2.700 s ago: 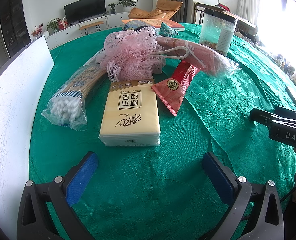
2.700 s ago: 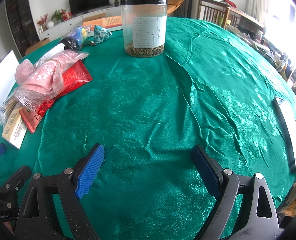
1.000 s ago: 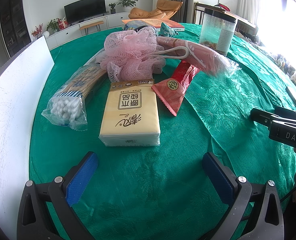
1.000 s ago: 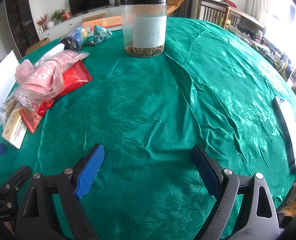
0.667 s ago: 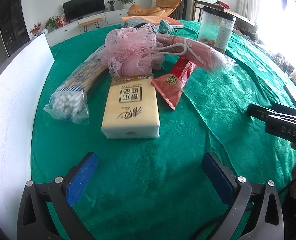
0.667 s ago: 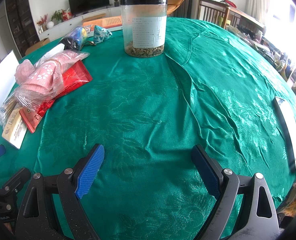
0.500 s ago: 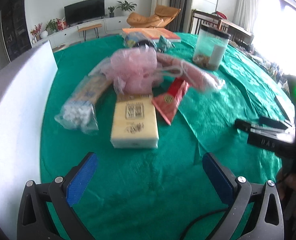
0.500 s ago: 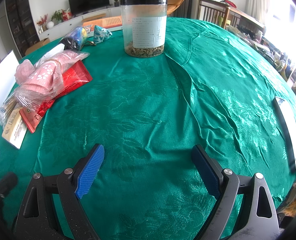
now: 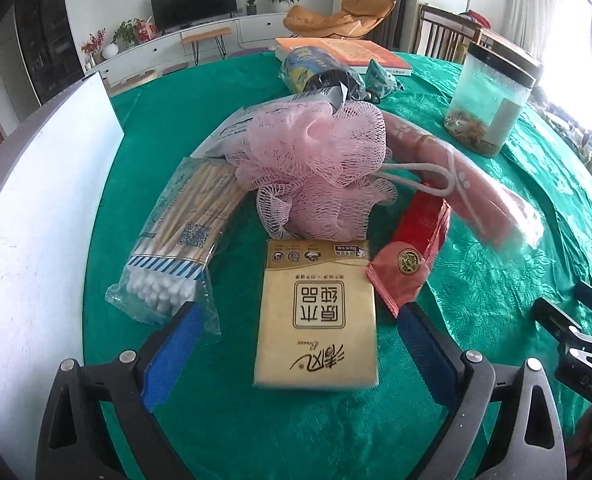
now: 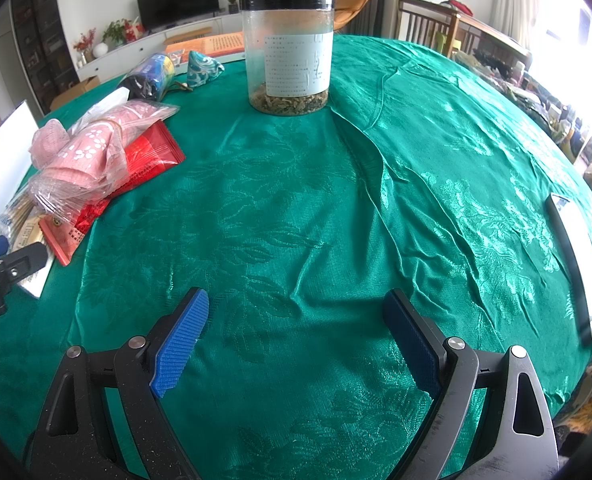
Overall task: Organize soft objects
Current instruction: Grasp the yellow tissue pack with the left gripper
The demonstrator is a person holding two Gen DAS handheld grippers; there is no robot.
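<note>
A yellow tissue pack (image 9: pixel 316 360) lies flat on the green tablecloth (image 9: pixel 296 432), between the jaws of my left gripper (image 9: pixel 298 316). Those jaws are closing; both blue pads stand apart from the pack's sides. Behind the pack sits a pink mesh bath puff (image 9: pixel 316 160), with a pink towel in a clear bag (image 9: pixel 476 184) to its right. A bag of cotton swabs (image 9: pixel 183 240) lies left of the pack and a red packet (image 9: pixel 412 256) right of it. My right gripper (image 10: pixel 296 308) hovers open over bare cloth, nothing between its fingers.
A white board (image 9: pixel 35 220) stands along the left table edge. A clear jar with a black lid (image 10: pixel 289 48) stands far centre. A book (image 9: pixel 344 50), a blue roll (image 9: pixel 316 70) and a teal pouch (image 10: pixel 203 66) lie at the back. A phone (image 10: pixel 576 256) rests at right.
My left gripper has come forward over the tissue pack, which now lies between its jaws, and the jaws have narrowed a little. The right gripper has stayed still.
</note>
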